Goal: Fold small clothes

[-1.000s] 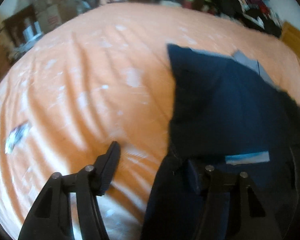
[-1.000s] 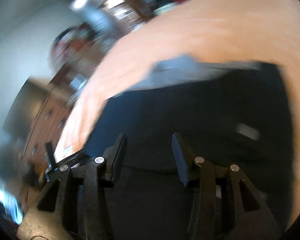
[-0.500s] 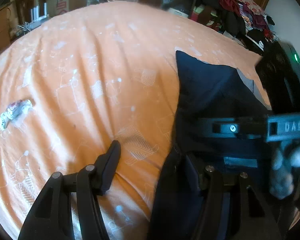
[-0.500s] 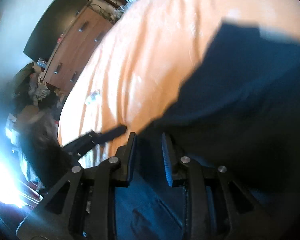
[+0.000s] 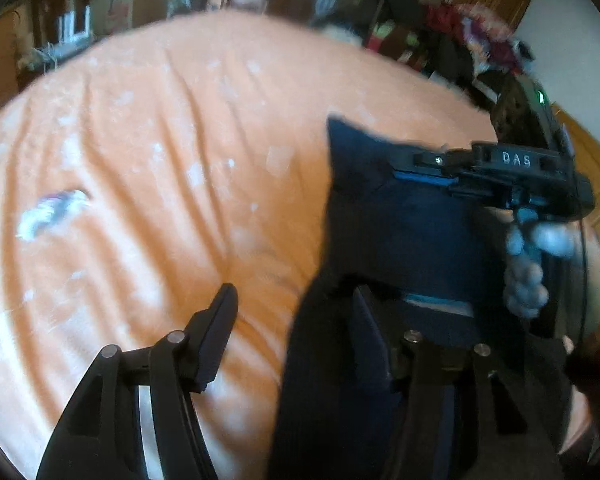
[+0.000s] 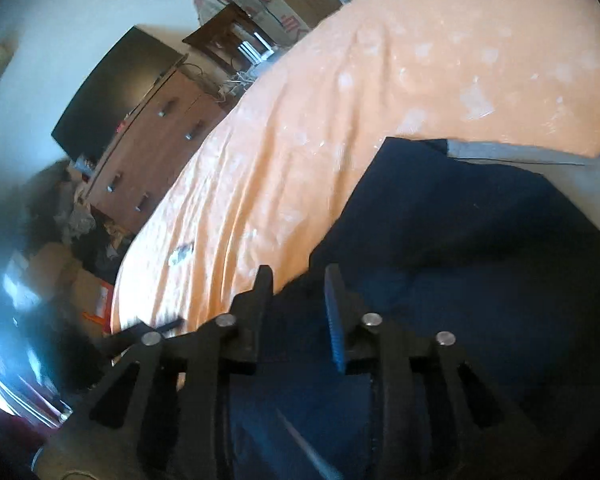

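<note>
An orange bedsheet [image 5: 148, 168] is covering the bed and filling most of both views, with a dark navy garment [image 6: 480, 248] lying on its right part and a grey inner edge showing at the far side. The left gripper [image 5: 294, 320] is hanging low at the garment's near left edge with its jaws standing wide apart, one finger over bare sheet and the other against the cloth, while the right gripper [image 6: 298, 292] is hovering over the garment with jaws parted around nothing. A small crumpled scrap [image 5: 52, 212] is lying well to the left.
</note>
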Demonstrator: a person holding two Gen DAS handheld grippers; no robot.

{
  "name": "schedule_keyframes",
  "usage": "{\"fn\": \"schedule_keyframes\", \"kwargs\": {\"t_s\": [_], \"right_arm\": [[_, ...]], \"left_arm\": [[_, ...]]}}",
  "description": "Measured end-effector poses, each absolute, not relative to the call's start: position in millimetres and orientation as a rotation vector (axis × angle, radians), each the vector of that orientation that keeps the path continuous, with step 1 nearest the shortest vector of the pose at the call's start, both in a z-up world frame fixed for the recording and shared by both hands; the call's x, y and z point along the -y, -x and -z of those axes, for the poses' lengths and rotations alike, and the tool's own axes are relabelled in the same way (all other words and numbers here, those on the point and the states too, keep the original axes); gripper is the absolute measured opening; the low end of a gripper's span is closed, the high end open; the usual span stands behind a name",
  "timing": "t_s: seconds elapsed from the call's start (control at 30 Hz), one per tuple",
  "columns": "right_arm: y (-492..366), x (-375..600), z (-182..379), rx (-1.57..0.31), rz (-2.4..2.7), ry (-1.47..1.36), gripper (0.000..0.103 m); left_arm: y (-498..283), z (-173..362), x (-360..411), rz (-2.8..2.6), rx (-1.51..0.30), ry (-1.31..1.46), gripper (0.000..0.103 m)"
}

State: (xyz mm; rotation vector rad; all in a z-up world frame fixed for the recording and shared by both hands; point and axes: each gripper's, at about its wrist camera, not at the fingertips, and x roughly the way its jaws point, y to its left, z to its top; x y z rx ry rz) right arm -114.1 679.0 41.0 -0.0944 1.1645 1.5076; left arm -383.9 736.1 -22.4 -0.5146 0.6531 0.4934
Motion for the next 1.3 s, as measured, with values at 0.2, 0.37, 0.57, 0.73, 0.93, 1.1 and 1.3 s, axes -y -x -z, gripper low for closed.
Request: {"fn": "schedule_keyframes", "kwargs": {"t_s": [0.2,0.37,0.57,0.73,0.93,1.1,1.3], "right_arm": [[121,-668,5,-1.299,-1.444,0.09,0.019],[78,-596,-3,-1.306,-1.344,0.011,0.01],[14,-436,20,-1.331,-1.04,-0.081,0.003],[-3,-298,29,-1.312,-0.857,-0.226,0.0],[39,-219,-11,-1.243,-0.726,-0.183,0.029],[115,-143,-23,-1.251,-0.744,-0.099,0.059],[173,-104,3,-1.274,-0.745,-0.179,0.06]], "left_arm": [[332,3,-737,-0.389,-0.637,0.451,0.066],[303,74,-775,-0.364,-0.818,0.626,0.06],[307,68,-773,-0.373,-0.829,0.605,0.061],[315,75,-781,-0.352,-0.84,0.62,0.062],[359,60,-776,-0.356,-0.866,0.637,0.061],[433,53,-748,-0.276,-0.9,0.617,0.07],[500,56,-714,-0.219,-0.849,0.665,0.07]]}}
